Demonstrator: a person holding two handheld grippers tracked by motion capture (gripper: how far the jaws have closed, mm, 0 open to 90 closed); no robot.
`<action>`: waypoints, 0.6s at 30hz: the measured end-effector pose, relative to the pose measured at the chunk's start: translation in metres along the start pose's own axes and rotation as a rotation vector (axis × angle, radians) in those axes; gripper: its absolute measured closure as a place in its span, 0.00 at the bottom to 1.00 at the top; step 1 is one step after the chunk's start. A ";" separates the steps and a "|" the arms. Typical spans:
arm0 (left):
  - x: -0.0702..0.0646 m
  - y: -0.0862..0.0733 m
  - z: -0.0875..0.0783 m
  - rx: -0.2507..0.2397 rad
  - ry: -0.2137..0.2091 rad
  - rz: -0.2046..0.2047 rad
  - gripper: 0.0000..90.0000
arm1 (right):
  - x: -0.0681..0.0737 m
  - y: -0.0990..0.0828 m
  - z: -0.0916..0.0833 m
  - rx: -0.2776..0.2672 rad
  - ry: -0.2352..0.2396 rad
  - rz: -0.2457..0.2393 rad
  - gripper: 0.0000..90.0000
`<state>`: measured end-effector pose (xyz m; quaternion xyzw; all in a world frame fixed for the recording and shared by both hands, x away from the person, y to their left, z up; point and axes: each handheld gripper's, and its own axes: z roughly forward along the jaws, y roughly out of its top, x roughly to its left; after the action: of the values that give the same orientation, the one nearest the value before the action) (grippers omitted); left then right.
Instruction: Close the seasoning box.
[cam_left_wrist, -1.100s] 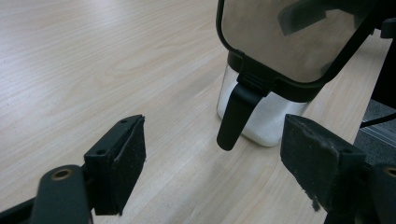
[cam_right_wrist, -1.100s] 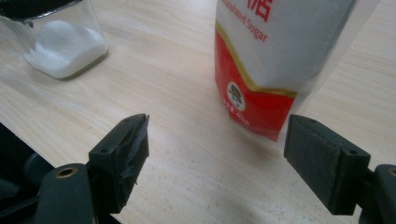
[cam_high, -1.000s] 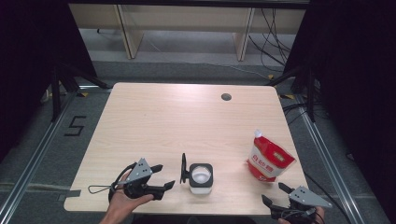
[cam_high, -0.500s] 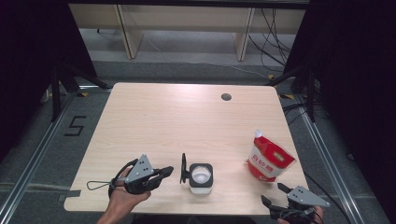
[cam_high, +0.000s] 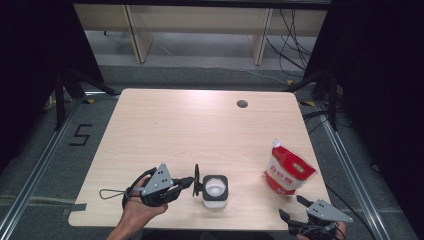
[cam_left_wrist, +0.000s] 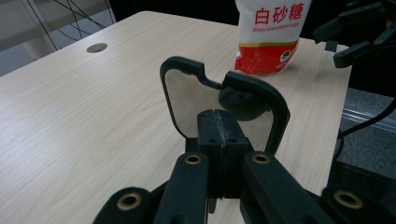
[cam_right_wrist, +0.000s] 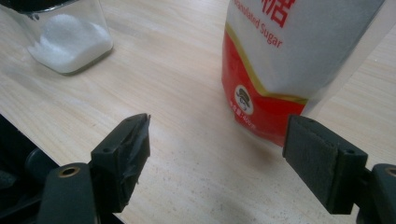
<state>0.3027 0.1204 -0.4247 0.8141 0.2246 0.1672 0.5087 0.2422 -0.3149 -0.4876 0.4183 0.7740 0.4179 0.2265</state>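
The left tool (cam_high: 187, 182) has just been clenched on the black lid (cam_left_wrist: 224, 100) beside the sugar jar (cam_high: 215, 190) on the table (cam_high: 200, 130). The lid is taken; the right tool (cam_high: 295, 215) is held released near the sugar bag (cam_high: 287, 172).

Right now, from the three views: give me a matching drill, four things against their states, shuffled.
Things:
1. black-framed clear lid
2. square glass jar
3. red and white sugar pouch
4. right gripper

States:
A. top uncovered, white grains inside
B. fingers apart, nothing between them
C. clamped in the left gripper's fingers
D. standing upright near the table's right edge

Pairs: 1-C, 2-A, 3-D, 4-B
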 end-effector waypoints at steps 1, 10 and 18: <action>0.000 0.001 0.000 0.000 -0.001 0.007 0.99 | 0.001 0.000 0.000 0.003 -0.010 0.011 0.27; 0.002 0.006 0.007 0.020 -0.004 0.027 0.99 | 0.001 0.000 -0.001 0.003 -0.008 0.016 0.27; -0.001 0.006 0.021 0.046 -0.024 0.038 0.99 | 0.000 0.000 0.000 -0.001 0.000 0.008 0.27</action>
<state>0.3135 0.1017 -0.4280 0.8317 0.2069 0.1620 0.4891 0.2423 -0.3150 -0.4872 0.4215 0.7721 0.4190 0.2249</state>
